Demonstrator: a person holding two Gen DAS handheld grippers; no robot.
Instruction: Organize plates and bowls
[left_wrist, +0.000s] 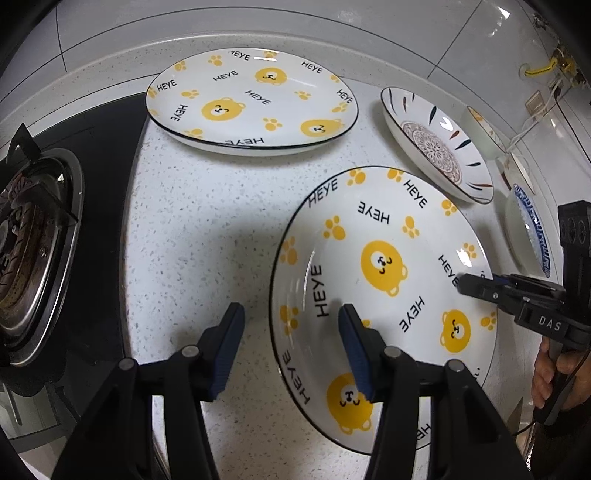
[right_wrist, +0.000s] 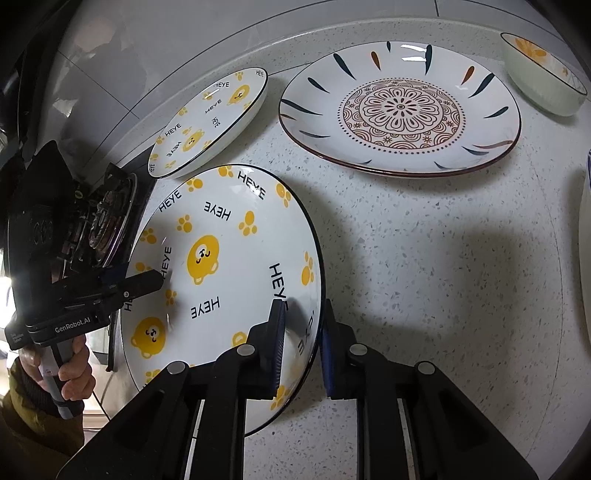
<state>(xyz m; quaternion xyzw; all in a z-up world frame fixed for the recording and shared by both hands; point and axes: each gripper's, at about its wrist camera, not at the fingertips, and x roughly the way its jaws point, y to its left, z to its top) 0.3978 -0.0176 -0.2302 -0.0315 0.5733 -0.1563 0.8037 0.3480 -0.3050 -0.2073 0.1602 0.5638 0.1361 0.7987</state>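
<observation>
Right tongs (right_wrist: 302, 343) clamp bear plate (right_wrist: 221, 280) rim; left tongs (left_wrist: 291, 354) straddle opposite rim.

A home kitchen: gas burner (left_wrist: 26, 236) set beside speckled stone countertop (left_wrist: 207, 229), tiled wall (left_wrist: 332, 18).

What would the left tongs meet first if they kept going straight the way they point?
Probably the left rim of the near bear plate: the left tongs straddle that edge, one finger over the plate, the other over the speckled countertop. Depth is unclear, so the outer finger may reach the countertop.
</observation>
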